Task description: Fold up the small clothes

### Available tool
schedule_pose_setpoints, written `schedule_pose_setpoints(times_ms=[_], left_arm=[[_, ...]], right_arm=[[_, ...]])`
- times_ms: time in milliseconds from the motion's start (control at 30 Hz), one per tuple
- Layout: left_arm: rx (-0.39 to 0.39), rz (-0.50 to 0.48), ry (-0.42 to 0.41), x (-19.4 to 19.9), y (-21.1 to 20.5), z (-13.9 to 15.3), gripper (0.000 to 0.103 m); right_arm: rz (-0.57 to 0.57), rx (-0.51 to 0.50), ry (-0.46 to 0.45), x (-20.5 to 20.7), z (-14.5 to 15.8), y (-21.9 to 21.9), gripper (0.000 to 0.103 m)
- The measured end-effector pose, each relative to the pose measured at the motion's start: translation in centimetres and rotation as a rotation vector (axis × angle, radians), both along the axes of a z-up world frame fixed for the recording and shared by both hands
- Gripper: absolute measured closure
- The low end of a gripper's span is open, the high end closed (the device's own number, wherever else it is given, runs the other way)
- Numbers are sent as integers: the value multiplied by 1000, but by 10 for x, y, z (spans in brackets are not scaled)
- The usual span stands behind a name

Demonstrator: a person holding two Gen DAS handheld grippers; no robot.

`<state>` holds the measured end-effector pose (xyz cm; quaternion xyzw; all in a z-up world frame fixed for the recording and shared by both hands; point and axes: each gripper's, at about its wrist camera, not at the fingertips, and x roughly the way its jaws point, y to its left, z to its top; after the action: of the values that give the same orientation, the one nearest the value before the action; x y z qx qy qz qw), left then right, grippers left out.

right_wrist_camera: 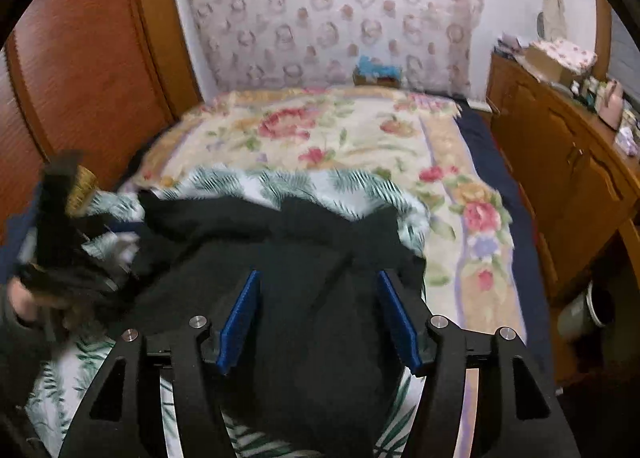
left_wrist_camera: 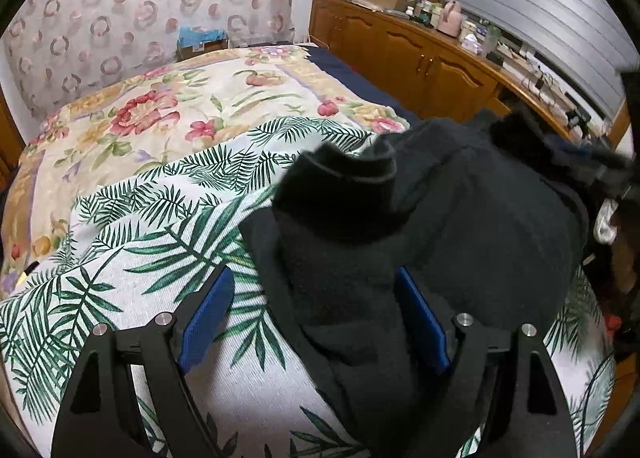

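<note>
On the near end of the bed (right_wrist_camera: 492,226), over the palm-print cloth (left_wrist_camera: 132,258), we judged the dark fleece garment (left_wrist_camera: 460,226) only partly folded, still rumpled, with both our left hand-held gripper (left_wrist_camera: 316,290) and right hand-held gripper (right_wrist_camera: 318,294) gaping wide and gripping nothing.

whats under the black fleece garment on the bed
The black fleece garment lies on a white palm-leaf print cloth, which is spread over a floral bedspread. Whatever sits directly beneath the garment's middle is covered and cannot be seen.
</note>
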<state>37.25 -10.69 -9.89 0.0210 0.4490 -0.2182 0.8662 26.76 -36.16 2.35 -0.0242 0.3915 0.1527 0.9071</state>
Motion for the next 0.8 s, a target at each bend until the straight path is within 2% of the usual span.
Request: schedule_pose_setpoints(times_ms=[133, 167, 300, 367, 400, 433, 500, 567, 600, 633, 733, 800], left_arm=[[-54, 18, 23, 10, 6, 1, 23], [-59, 19, 26, 12, 6, 1, 23], [-98, 27, 41, 20, 7, 1, 28], [-119, 29, 49, 22, 8, 2, 38], [-140, 19, 59, 22, 8, 2, 49], [-150, 14, 65, 21, 7, 2, 54], [-152, 1, 61, 19, 4, 3, 65], [-146, 1, 53, 18, 3, 6, 70], [-141, -2, 45, 16, 1, 8, 78], [-141, -4, 39, 15, 2, 9, 82], [-143, -12, 1, 7, 0, 18, 85], [-157, -17, -20, 2, 3, 24, 86]], right_arm=[[-54, -4, 59, 18, -18, -18, 35], [-64, 4, 67, 21, -20, -24, 31], [-72, 50, 116, 32, -26, -35, 28], [-66, 67, 124, 35, -26, -38, 28], [-63, 70, 125, 36, -26, -39, 28], [-55, 74, 125, 37, -25, -40, 28], [-39, 81, 122, 41, -26, -35, 35], [-32, 87, 120, 36, -31, -24, 42], [-19, 91, 117, 35, -30, -24, 47], [-2, 100, 119, 34, -32, -20, 57], [32, 91, 117, 31, -35, -13, 74], [45, 70, 111, 31, -36, -12, 80]])
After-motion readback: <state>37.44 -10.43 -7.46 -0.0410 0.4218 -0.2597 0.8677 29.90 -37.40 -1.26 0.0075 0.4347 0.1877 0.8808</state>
